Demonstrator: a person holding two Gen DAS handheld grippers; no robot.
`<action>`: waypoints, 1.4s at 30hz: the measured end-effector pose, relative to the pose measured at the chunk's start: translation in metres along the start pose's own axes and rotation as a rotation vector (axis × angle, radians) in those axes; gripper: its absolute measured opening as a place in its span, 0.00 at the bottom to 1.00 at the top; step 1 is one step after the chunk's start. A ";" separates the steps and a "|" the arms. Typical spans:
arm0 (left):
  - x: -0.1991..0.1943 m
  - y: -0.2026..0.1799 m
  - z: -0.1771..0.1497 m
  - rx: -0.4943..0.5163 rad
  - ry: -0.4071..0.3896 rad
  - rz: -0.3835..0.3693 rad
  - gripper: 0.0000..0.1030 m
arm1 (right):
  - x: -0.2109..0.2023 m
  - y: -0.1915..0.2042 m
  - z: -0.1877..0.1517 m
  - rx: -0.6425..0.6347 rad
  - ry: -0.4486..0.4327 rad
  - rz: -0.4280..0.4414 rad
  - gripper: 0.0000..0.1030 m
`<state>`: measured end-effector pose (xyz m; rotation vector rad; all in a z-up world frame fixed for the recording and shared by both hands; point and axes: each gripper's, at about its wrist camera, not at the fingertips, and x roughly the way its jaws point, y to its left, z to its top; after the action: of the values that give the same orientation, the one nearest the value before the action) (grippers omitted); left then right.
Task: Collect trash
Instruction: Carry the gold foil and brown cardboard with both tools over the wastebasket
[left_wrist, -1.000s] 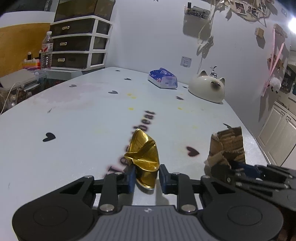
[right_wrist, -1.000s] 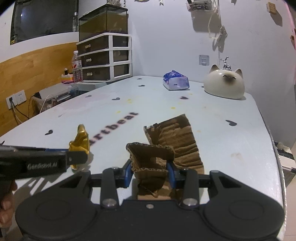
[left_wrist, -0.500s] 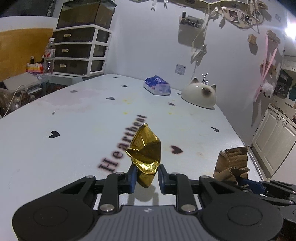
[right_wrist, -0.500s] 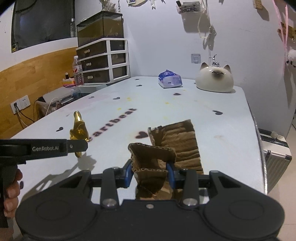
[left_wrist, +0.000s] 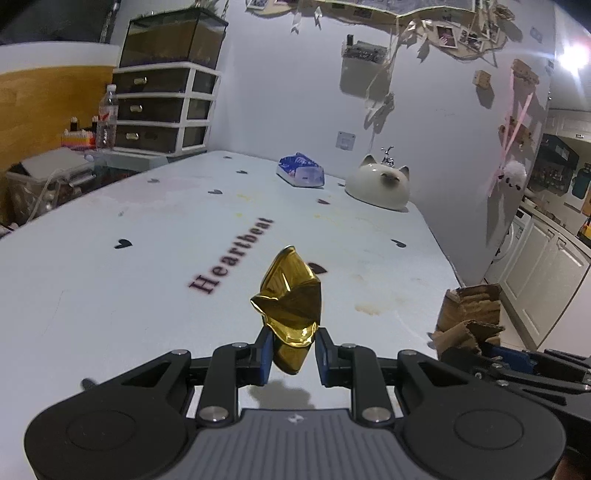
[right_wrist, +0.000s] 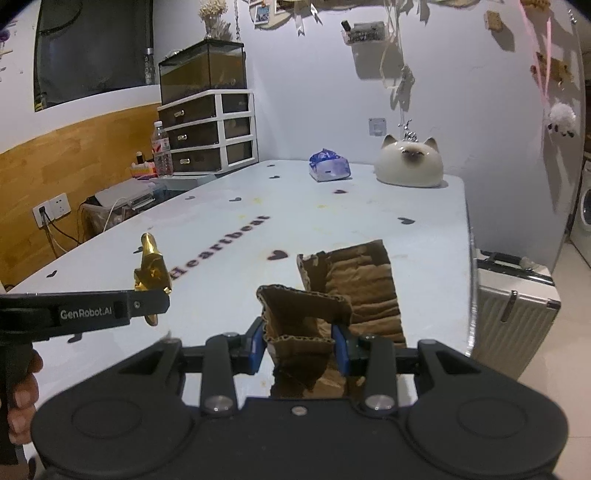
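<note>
gold foil wrapper (left_wrist: 290, 306) clamped upright between the blue pads of the left gripper (left_wrist: 291, 354), long axis rising up and away from the jaws, lifted clear of the table (left_wrist: 110, 295) with its shadow on the surface below. torn cardboard piece (right_wrist: 306, 332) pinched between the pads of the right gripper (right_wrist: 300, 345), folded end in the jaws, ribbed flap reaching forward and slightly right over the table's right edge, also off the surface

relation that matters for the coming move: both pieces of trash sit directly ahead of their own jaws, already gripped, so neither hand needs to reach for anything. the two grippers run side by side, left one seen side-on at the left edge of the right wrist view, wrapper (right_wrist: 149, 269) standing above it. no bin or bag visible in either view, so which hand is nearer to a drop point cannot be told

judgement: carry step, both loads secure enough; the cardboard flap hangs loose and could snag on the table edge
</note>
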<state>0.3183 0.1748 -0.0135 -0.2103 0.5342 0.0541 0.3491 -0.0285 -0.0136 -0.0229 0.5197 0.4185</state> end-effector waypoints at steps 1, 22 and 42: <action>-0.006 -0.002 -0.001 0.003 -0.005 0.002 0.24 | -0.007 -0.001 -0.001 -0.002 -0.006 -0.002 0.37; -0.135 -0.061 -0.052 0.096 -0.084 -0.013 0.24 | -0.152 -0.013 -0.044 -0.009 -0.106 -0.065 0.37; -0.181 -0.173 -0.126 0.199 -0.088 -0.169 0.24 | -0.266 -0.084 -0.121 0.054 -0.140 -0.213 0.37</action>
<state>0.1182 -0.0205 0.0054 -0.0576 0.4297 -0.1533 0.1151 -0.2223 0.0040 0.0031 0.3860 0.1962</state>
